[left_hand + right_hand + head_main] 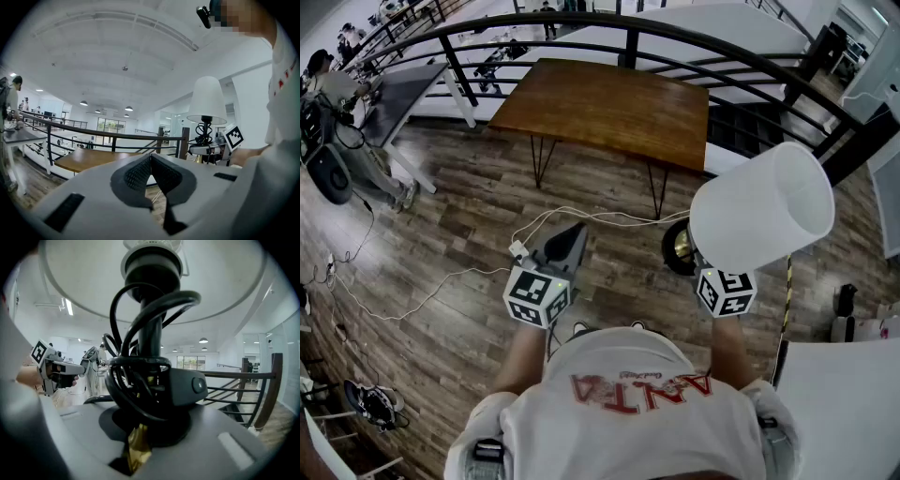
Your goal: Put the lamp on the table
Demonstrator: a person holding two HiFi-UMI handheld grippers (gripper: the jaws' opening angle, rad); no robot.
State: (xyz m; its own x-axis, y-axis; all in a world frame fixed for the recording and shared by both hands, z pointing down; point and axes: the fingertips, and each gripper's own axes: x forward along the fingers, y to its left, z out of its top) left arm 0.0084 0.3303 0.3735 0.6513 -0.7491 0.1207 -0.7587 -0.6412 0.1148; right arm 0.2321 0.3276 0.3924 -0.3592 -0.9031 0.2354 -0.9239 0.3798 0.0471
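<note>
Wooden table (609, 108) ahead by railing (630, 36) — right gripper (143, 394) clamped on lamp (759, 206) stem; left gripper (151, 164) closed, empty.

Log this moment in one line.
left tongs: shut, empty | right tongs: shut on lamp stem | lamp: held in air, not yet on table

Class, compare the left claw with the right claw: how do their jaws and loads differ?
The left claw holds nothing, its jaws closed tip to tip. The right claw is clamped on the stem of the lamp. In the head view the left claw shows in full, while the lamp's shade hides the right claw's jaws. Both bear marker cubes.
</note>
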